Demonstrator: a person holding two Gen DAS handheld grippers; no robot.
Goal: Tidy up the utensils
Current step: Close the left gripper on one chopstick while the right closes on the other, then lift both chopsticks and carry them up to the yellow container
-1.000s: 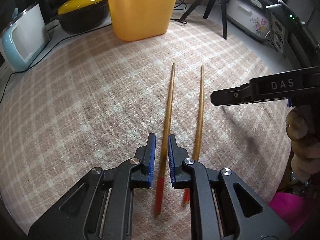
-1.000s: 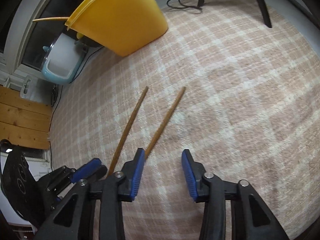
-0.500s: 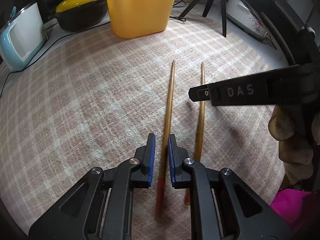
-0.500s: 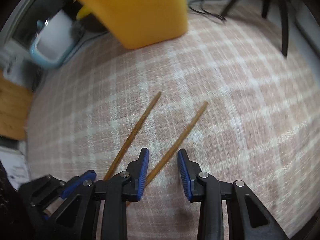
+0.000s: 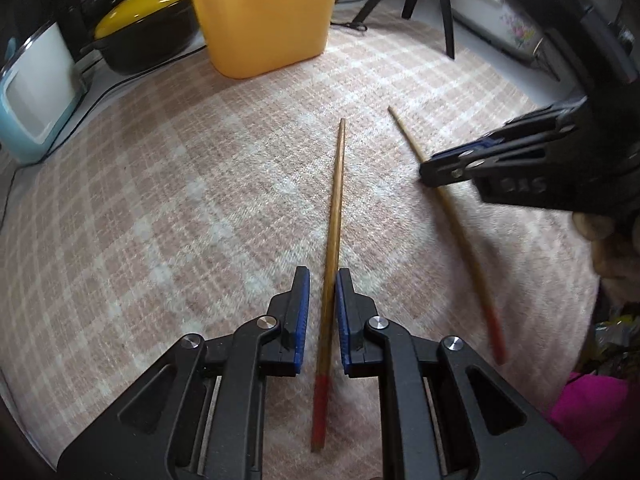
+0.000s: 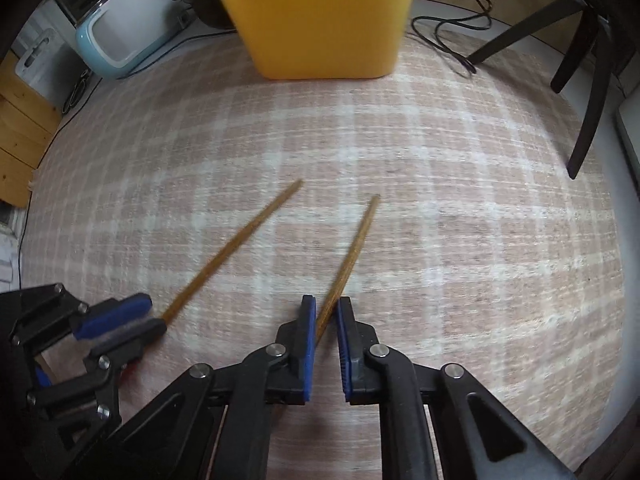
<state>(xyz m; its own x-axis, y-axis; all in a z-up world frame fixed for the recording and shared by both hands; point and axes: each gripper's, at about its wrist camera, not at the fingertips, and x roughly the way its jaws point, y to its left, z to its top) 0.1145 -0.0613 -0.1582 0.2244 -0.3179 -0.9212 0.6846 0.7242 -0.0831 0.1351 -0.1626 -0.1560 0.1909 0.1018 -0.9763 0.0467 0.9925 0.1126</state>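
Two brown wooden chopsticks with red ends are over a pink checked cloth. My left gripper (image 5: 322, 280) is shut on the left chopstick (image 5: 336, 196), which points away toward the yellow bin (image 5: 262, 12). My right gripper (image 6: 326, 312) is shut on the right chopstick (image 6: 354, 248), which shows tilted and lifted in the left wrist view (image 5: 452, 216). The left chopstick (image 6: 236, 246) and the left gripper (image 6: 120, 320) show at the lower left of the right wrist view. The right gripper (image 5: 444, 166) shows at the right of the left wrist view.
A yellow bin (image 6: 320, 16) stands at the far edge of the cloth (image 5: 160, 200). A black pot with a yellow lid (image 5: 140, 20) and a pale blue appliance (image 5: 36, 92) stand at the back left. Black tripod legs (image 6: 592, 80) and a cable (image 6: 452, 36) are at the back right.
My right gripper has closed on the right chopstick and swung it away from the left one, lifting it. My left gripper keeps its grip and has risen a little.
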